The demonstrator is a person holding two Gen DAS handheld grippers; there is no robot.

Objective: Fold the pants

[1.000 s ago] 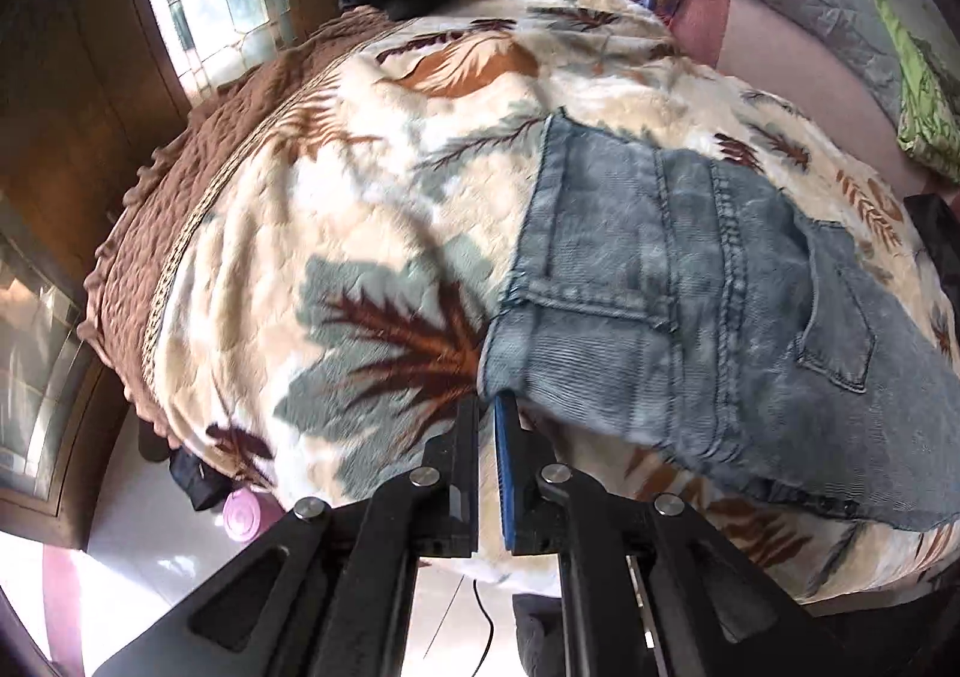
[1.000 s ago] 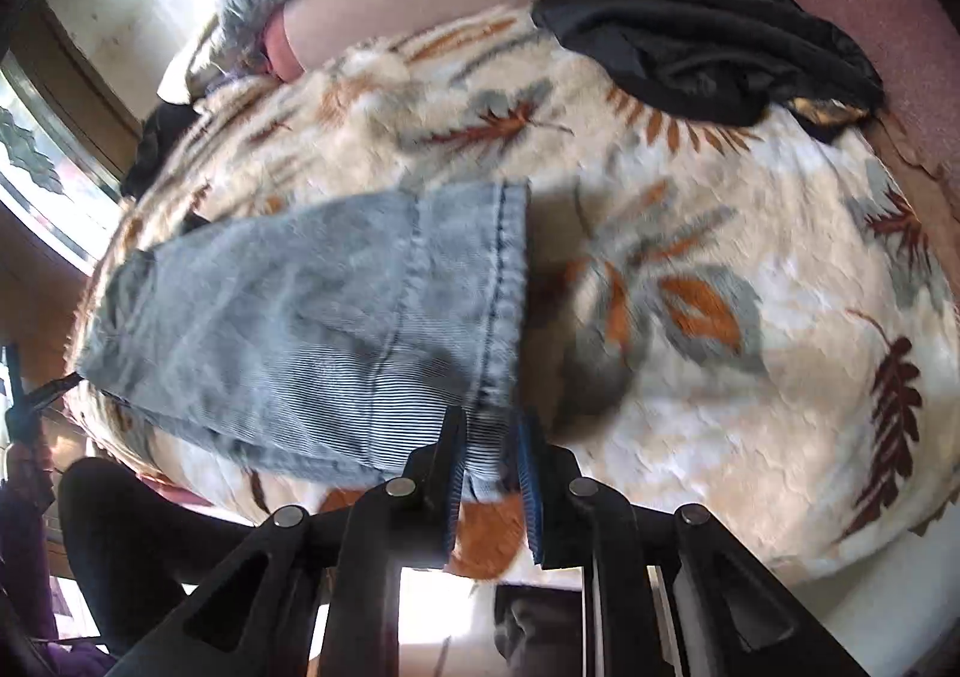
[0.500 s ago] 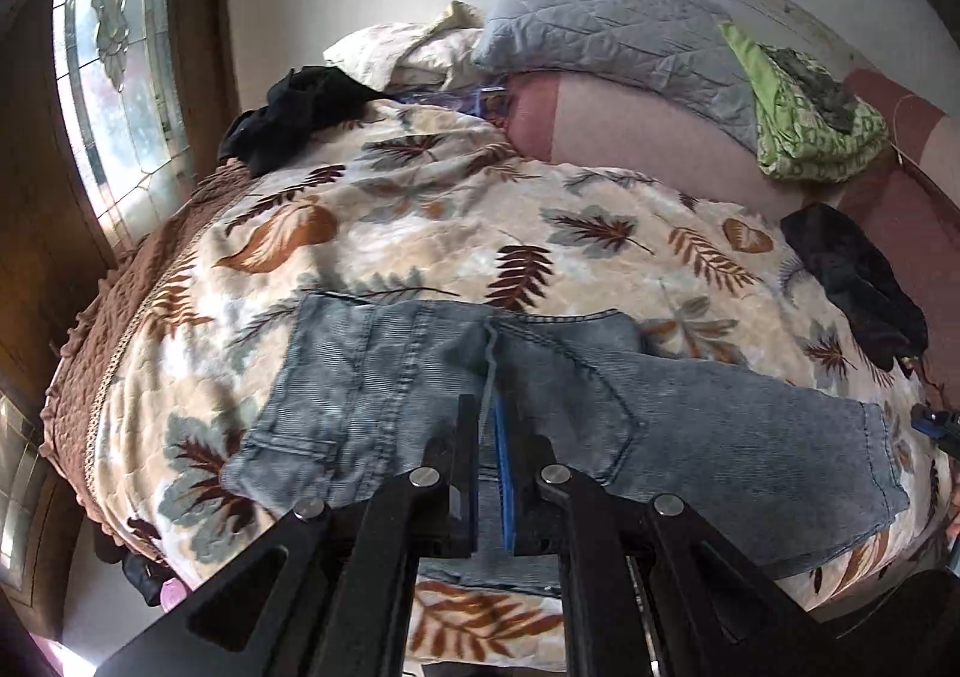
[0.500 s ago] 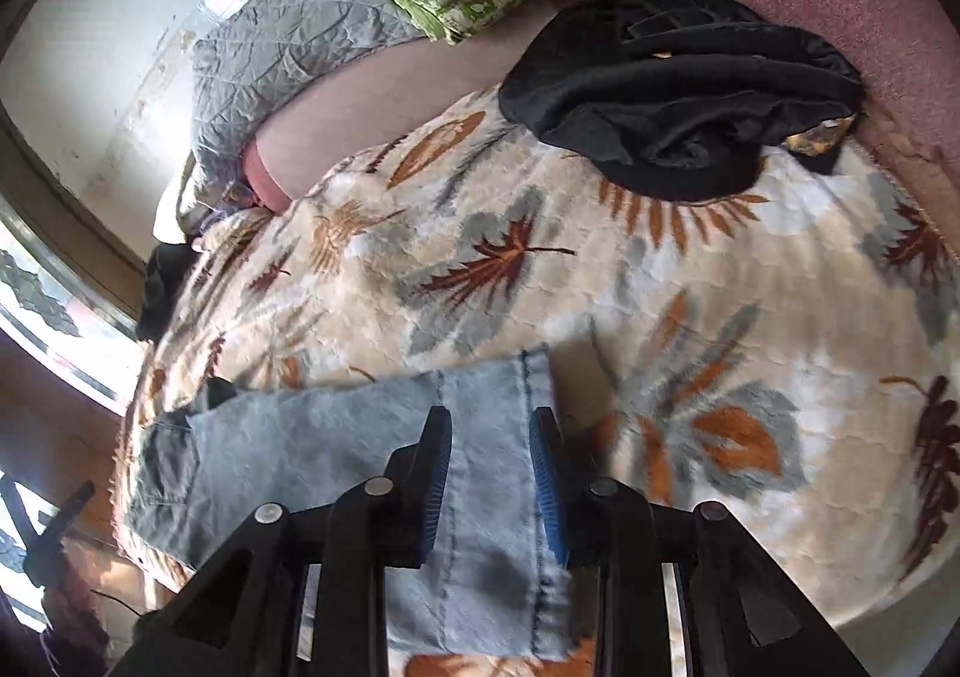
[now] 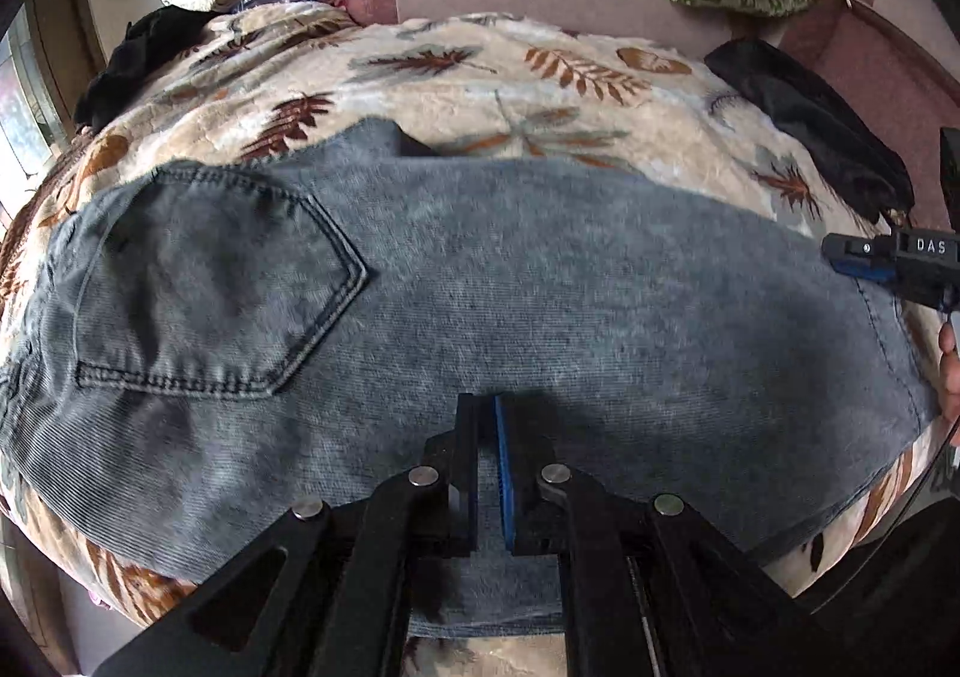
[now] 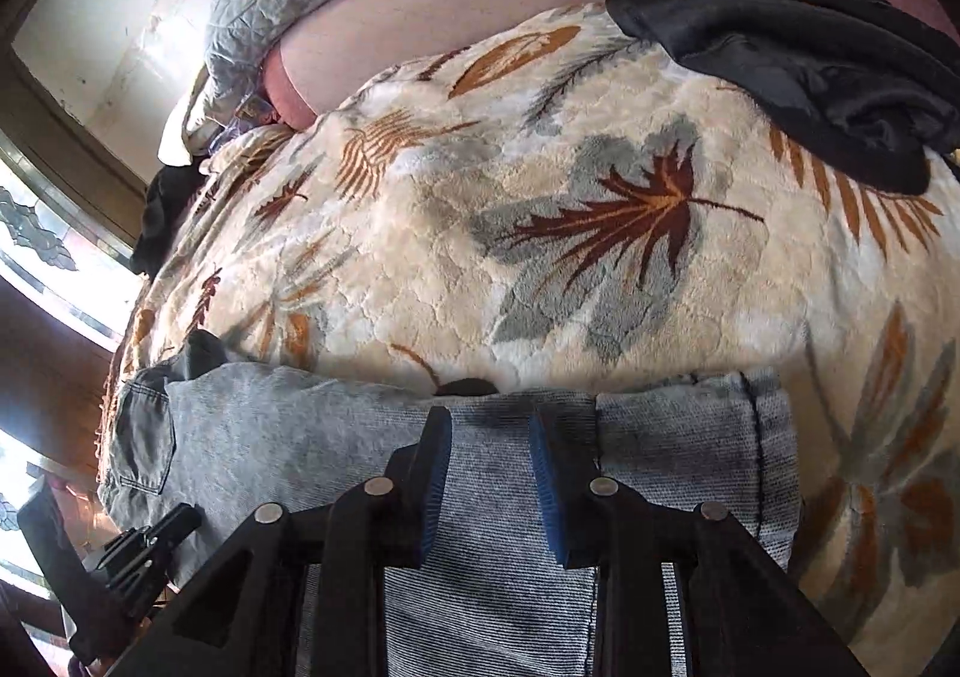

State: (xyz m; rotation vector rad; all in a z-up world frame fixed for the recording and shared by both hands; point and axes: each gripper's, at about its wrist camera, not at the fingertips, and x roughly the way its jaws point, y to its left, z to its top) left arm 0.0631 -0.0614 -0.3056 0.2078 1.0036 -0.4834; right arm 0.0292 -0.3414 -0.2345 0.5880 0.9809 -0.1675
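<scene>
Where right gripper (image 5: 840,263) enters left view, label reads "DAS"; its jaws spread over jeans (image 5: 480,287); left gripper (image 5: 487,437) nearly pressed together, pinching nothing.

Parted right tool (image 6: 489,434) over jeans (image 6: 300,437)

Daylight interior, strong fisheye distortion, mixed exposure in both wrist views.

Light enters from the window (image 6: 36,257) at left, blown out to white in the right wrist view; wall (image 6: 120,17) beside it also glares. Blanket (image 6: 600,287) brightly lit, pile texture sharp at centre, softening toward the rim. Left wrist view dimmer: the left gripper (image 5: 486,467) casts a dark, soft-edged shadow on the pants (image 5: 540,287) just ahead of its fingers. Straight lines bow outward; black vignette in the corners. Slight blur at frame edges, gripper bodies underexposed, little detail.
</scene>
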